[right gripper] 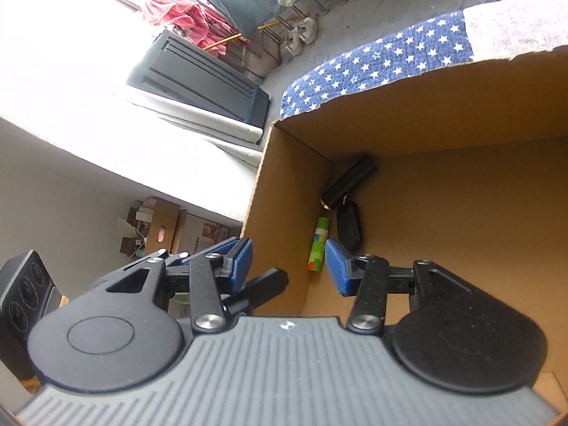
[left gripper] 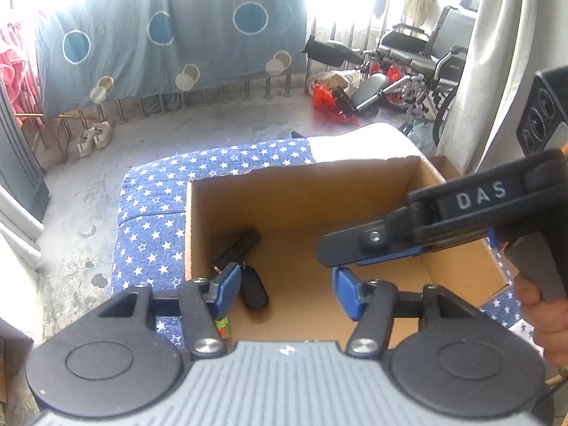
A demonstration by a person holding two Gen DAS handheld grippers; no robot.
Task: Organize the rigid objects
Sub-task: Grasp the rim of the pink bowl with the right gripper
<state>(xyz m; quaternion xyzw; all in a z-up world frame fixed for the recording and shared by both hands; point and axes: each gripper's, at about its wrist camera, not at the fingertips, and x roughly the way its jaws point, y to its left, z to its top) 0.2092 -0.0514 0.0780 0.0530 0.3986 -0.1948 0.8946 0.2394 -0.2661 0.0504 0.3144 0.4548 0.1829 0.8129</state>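
An open cardboard box [left gripper: 419, 191] stands on a blue cloth with white stars [left gripper: 152, 227]. In its left corner lie a black cylinder [left gripper: 238, 246], a black key fob [left gripper: 254, 289] and a green patterned tube [left gripper: 223, 326]. My left gripper [left gripper: 284, 291] hangs open above the box floor, nothing between its blue pads. From the right, held by a hand, my right gripper [left gripper: 340, 252] reaches over the box. In the right wrist view the right gripper [right gripper: 287, 266] is open and empty, above the box's left wall [right gripper: 284, 184], with the cylinder [right gripper: 351, 181], fob [right gripper: 349, 223] and tube [right gripper: 317, 245] beyond.
A grey concrete floor [left gripper: 198, 131] runs to a railing hung with a blue sheet [left gripper: 159, 46]. White shoes [left gripper: 94, 138] sit by the railing, and a wheelchair [left gripper: 419, 56] and red bags stand at the back right. A black speaker-like box [left gripper: 543, 113] is at the right.
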